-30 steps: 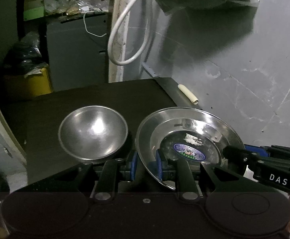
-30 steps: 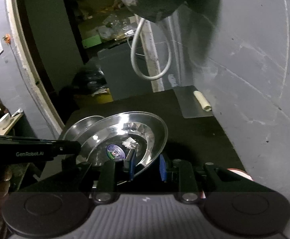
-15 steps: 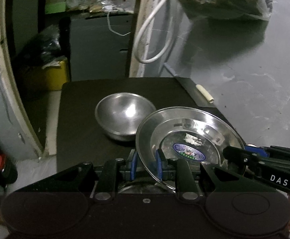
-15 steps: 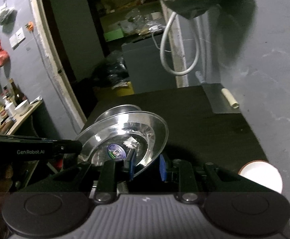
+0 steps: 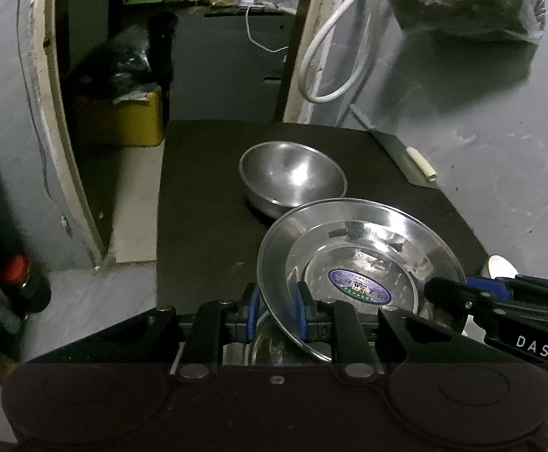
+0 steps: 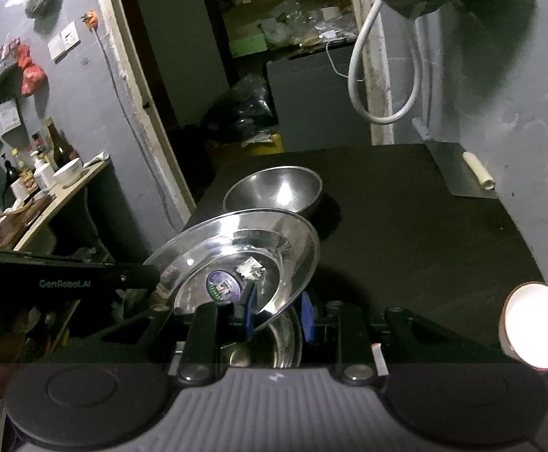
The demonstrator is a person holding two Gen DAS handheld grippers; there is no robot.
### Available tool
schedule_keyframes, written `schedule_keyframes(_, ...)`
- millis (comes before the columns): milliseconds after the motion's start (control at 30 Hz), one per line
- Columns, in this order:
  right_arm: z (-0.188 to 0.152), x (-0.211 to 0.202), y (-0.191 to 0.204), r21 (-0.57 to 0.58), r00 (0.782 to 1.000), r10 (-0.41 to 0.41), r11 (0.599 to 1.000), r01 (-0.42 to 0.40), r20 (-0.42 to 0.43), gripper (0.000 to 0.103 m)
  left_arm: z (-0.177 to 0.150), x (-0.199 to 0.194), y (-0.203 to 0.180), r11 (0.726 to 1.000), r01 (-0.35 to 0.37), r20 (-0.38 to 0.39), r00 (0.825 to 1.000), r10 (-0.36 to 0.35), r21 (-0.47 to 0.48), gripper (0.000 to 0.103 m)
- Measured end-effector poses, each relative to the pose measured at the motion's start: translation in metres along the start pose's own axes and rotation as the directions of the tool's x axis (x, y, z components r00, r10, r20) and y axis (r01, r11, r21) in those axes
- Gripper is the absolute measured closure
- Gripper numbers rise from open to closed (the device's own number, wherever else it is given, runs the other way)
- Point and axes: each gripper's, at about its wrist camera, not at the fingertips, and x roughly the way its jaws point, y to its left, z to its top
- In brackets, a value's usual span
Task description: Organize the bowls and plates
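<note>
Gripping one steel plate (image 5: 360, 260) by opposite rims, both tools (angled downward).

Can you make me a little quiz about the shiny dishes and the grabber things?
1. True or false: the steel plate lies flat on the black table.
2. How many grippers pinch the plate's rim? A) none B) one C) two
3. Fill in: behind the plate, standing on the table by itself, is a steel ____.

Key
1. False. The plate is held up and tilted.
2. C. The left gripper clamps the plate's near edge in the left wrist view, and the right gripper clamps the opposite edge.
3. bowl. The steel bowl sits upright with nothing touching it.
</note>
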Motion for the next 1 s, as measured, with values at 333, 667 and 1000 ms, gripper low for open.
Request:
schedule_keyframes(333, -0.006, 0.008, 0.006, -0.014, 0.999, 0.011, 1.0, -0.012, -0.037, 0.075, -0.013, 0.003, 0.007, 1.0, -0.018, -0.031, 0.999, 0.017, -0.015, 0.082)
schedule_keyframes(667, -0.013, 0.019, 0.012, -0.012, 0.997, 0.031, 0.999, -0.032, -0.074, 0.075, -0.022, 0.005, 0.016, 0.999, -0.04, -0.064, 0.997, 0.039, -0.021, 0.082)
schedule_keyframes(1000, -0.027, 0.02, 0.01, 0.0, 0.994, 0.03, 1.0, -0.03, -0.105, 0.075, -0.033, 0.013, 0.011, 0.998, -0.052, -0.099, 0.994, 0.054, 0.026, 0.082)
